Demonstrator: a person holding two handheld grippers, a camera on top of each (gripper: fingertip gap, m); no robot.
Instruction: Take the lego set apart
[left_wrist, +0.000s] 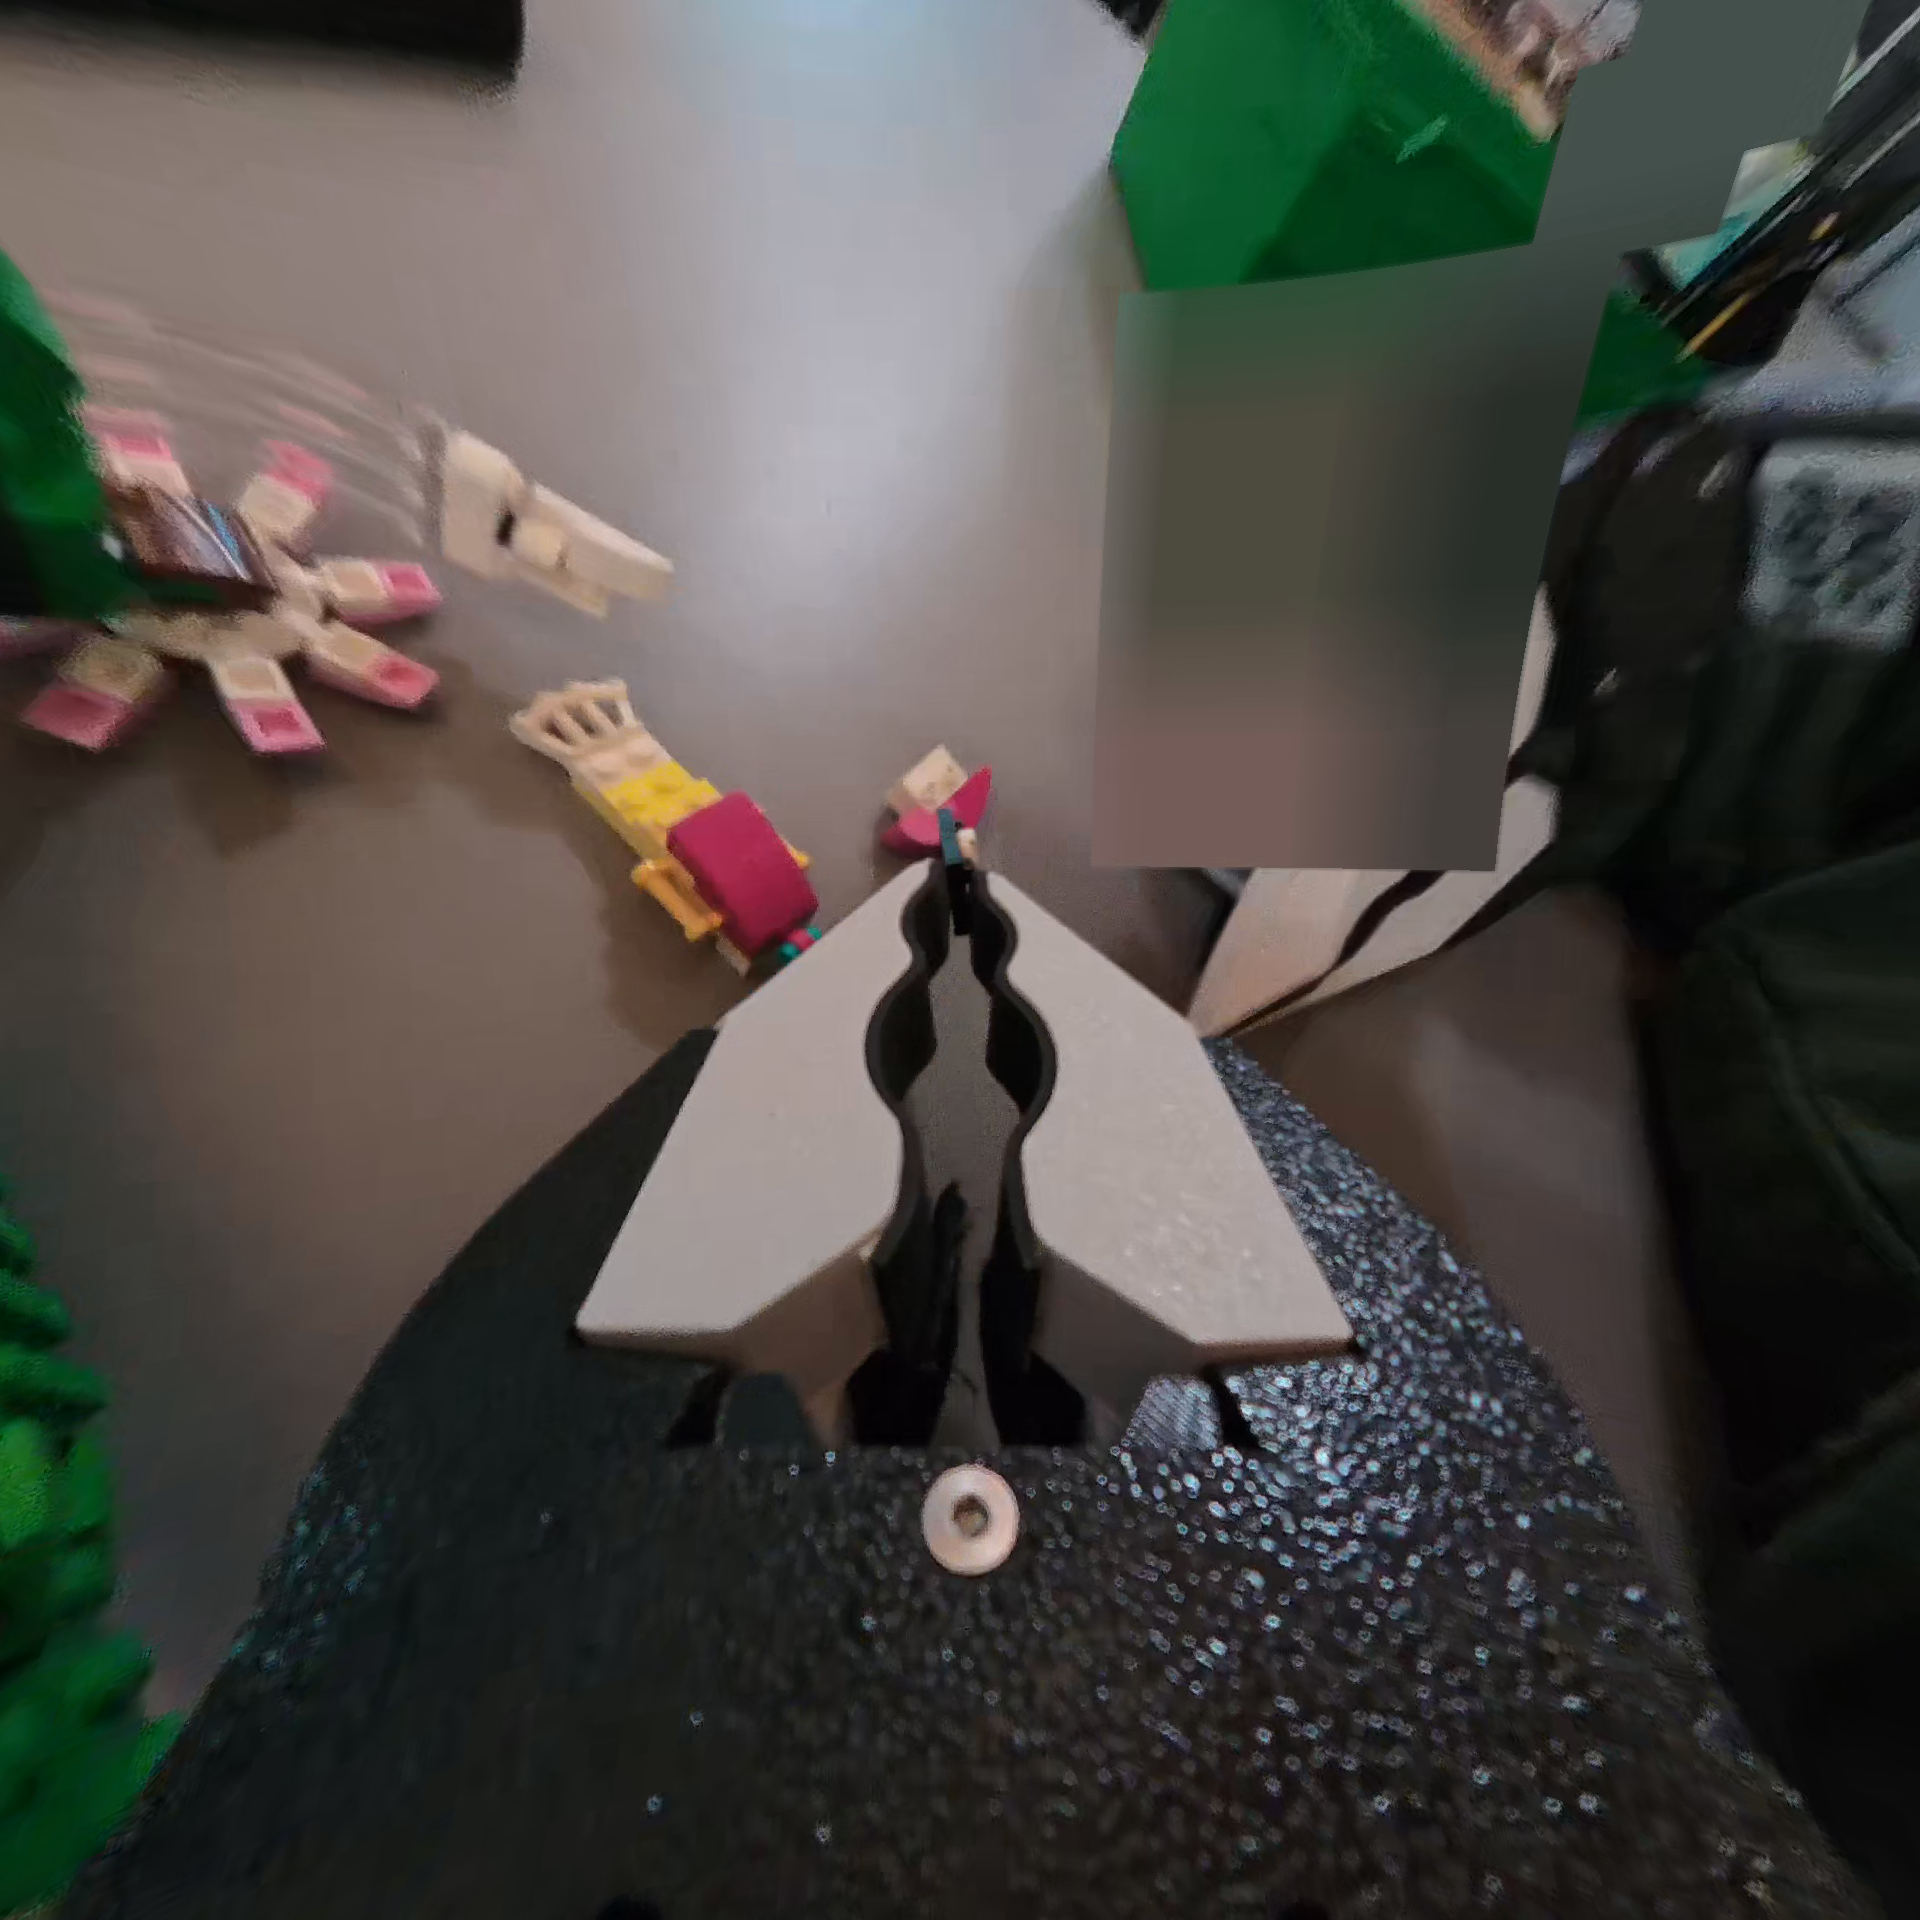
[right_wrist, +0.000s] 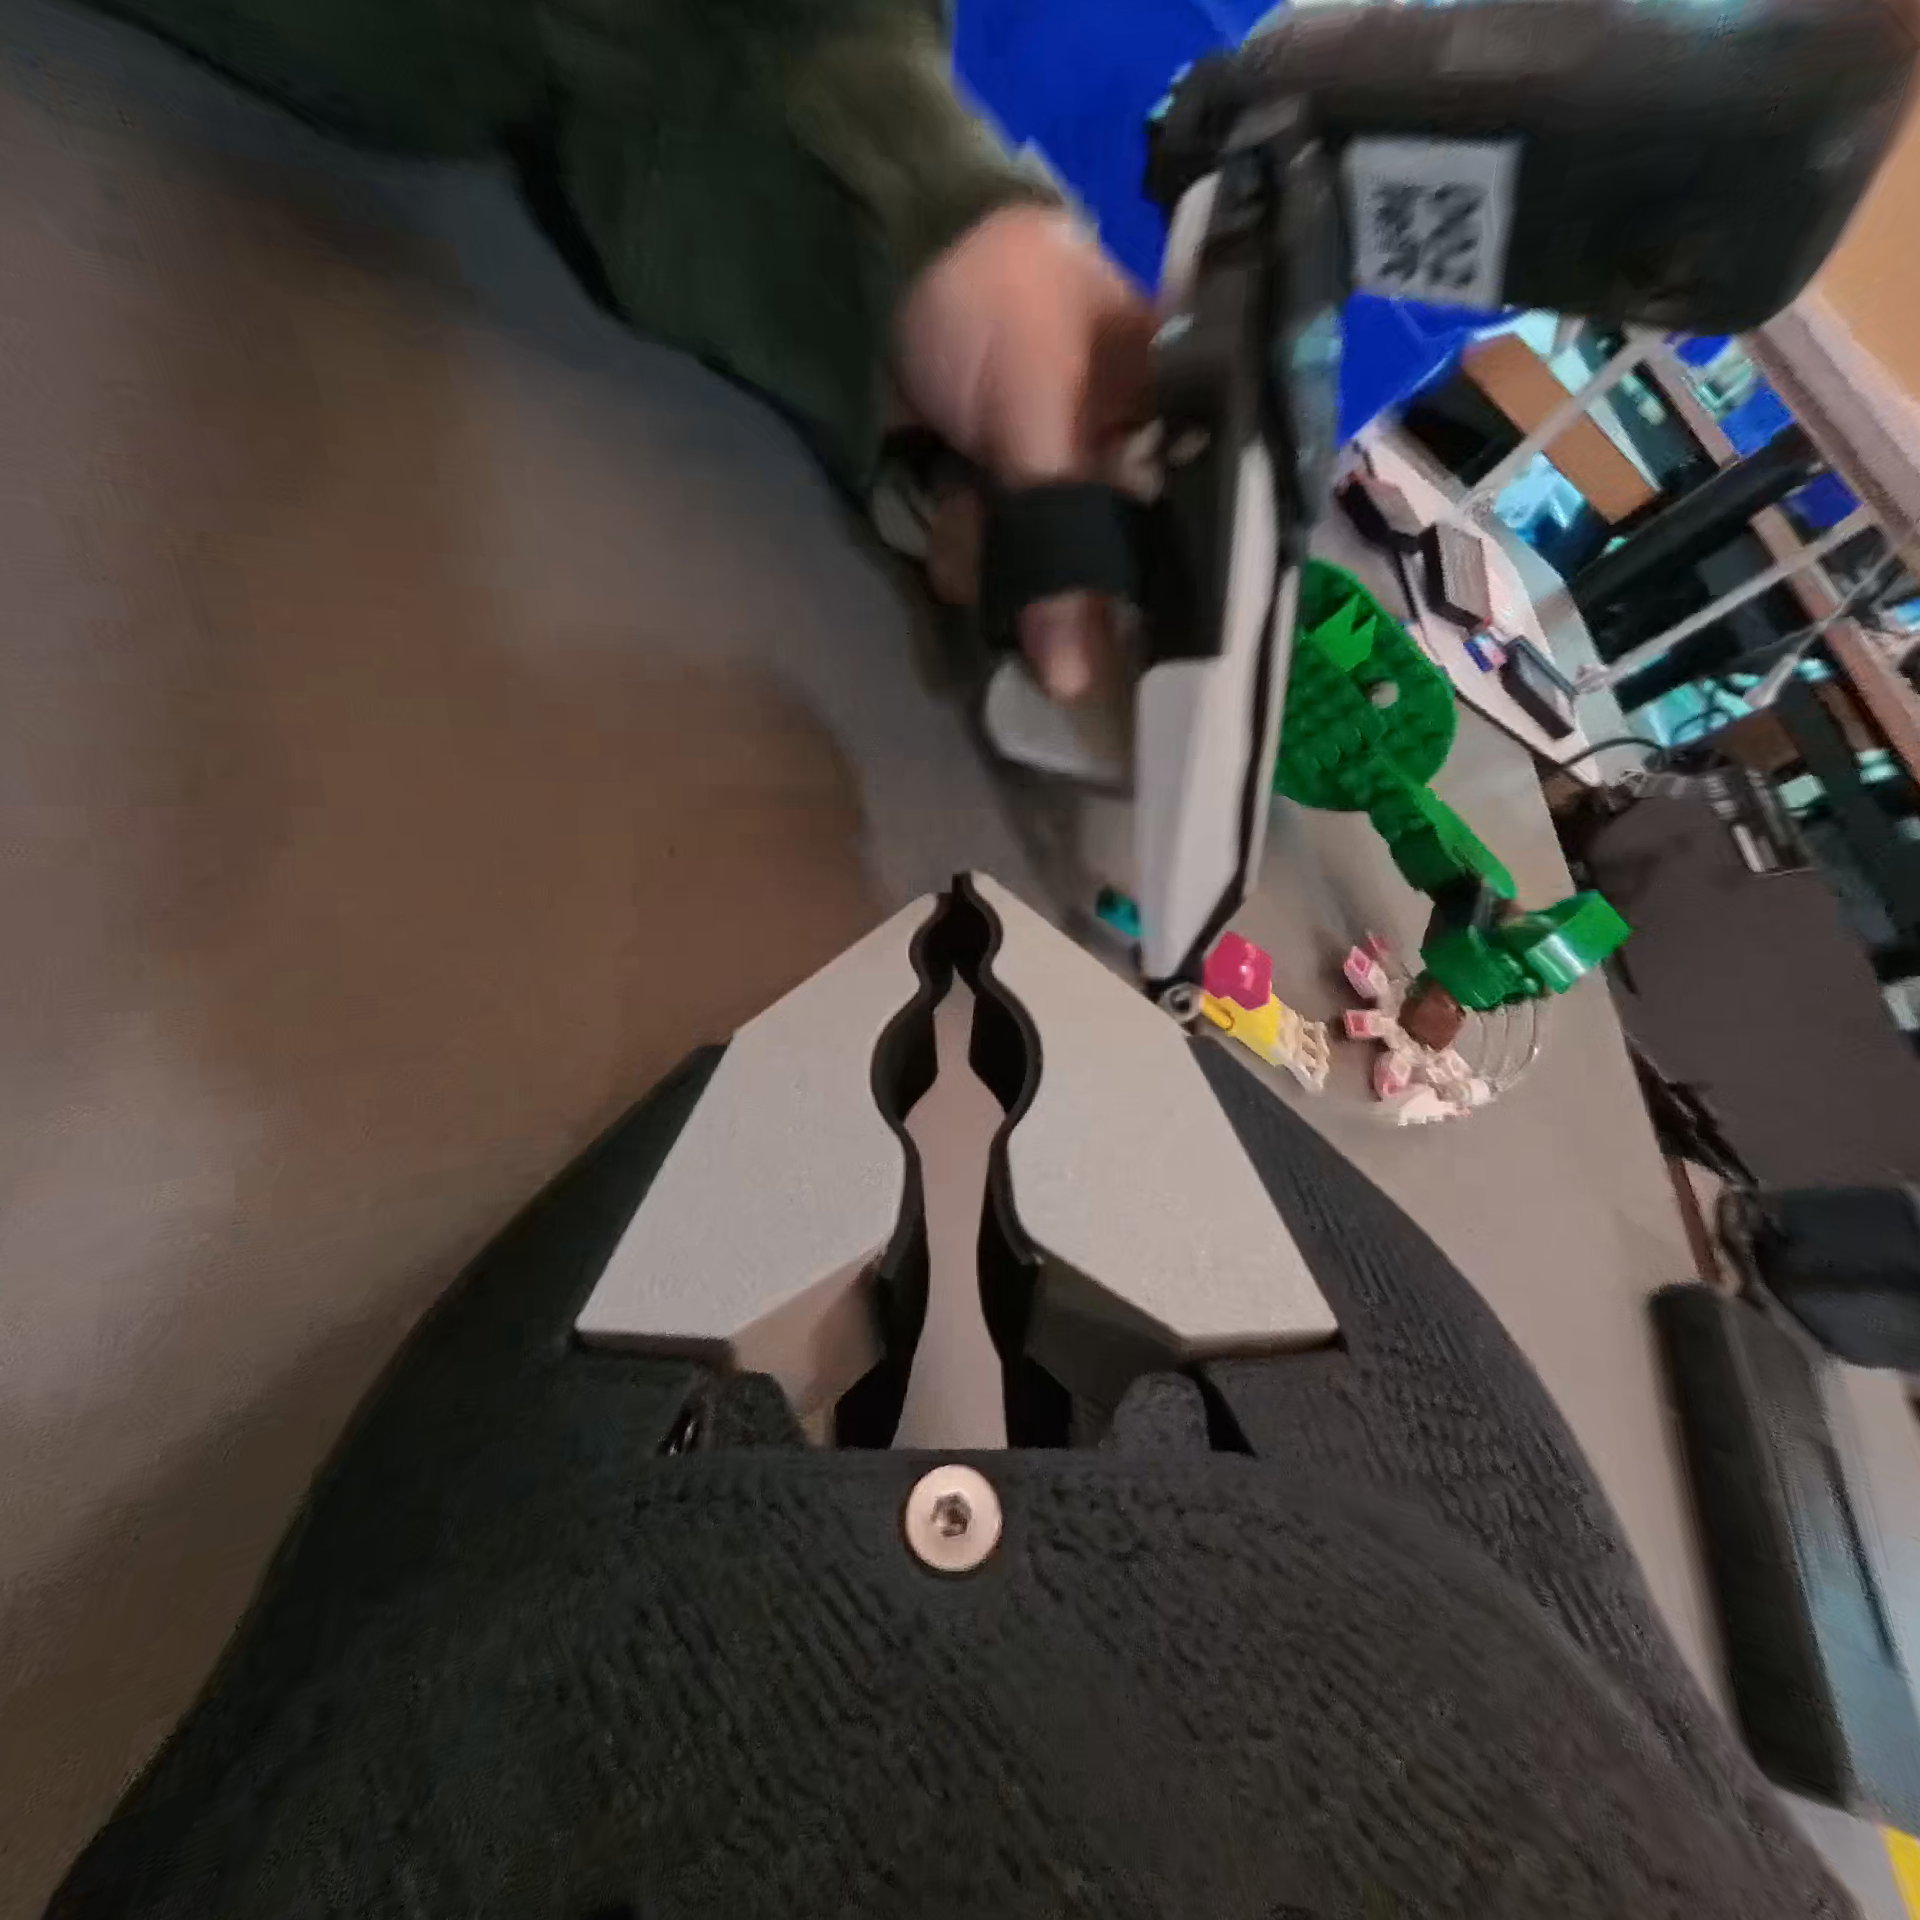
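Observation:
In the left wrist view my left gripper (left_wrist: 958, 883) is shut, pinching a thin teal lego piece (left_wrist: 949, 831) at its tips. A small magenta and white lego bit (left_wrist: 930, 800) sits right at that piece; I cannot tell if they are joined. A yellow, white and magenta lego block (left_wrist: 696, 831) lies just left of the tips. A pink and white lego flower (left_wrist: 260, 634) with a brown centre and a loose white lego part (left_wrist: 530, 530) lie farther left. My right gripper (right_wrist: 966, 894) is shut and empty, held above the table, away from the legos.
A green box (left_wrist: 1320, 135) stands at the back right. In the right wrist view a hand holds the left gripper (right_wrist: 1205, 790), next to a green lego stem (right_wrist: 1371, 727), pink petals (right_wrist: 1413, 1060) and the yellow block (right_wrist: 1257, 1013). Cluttered shelves lie beyond. My hands' fingertips stand some 5 cm from each other.

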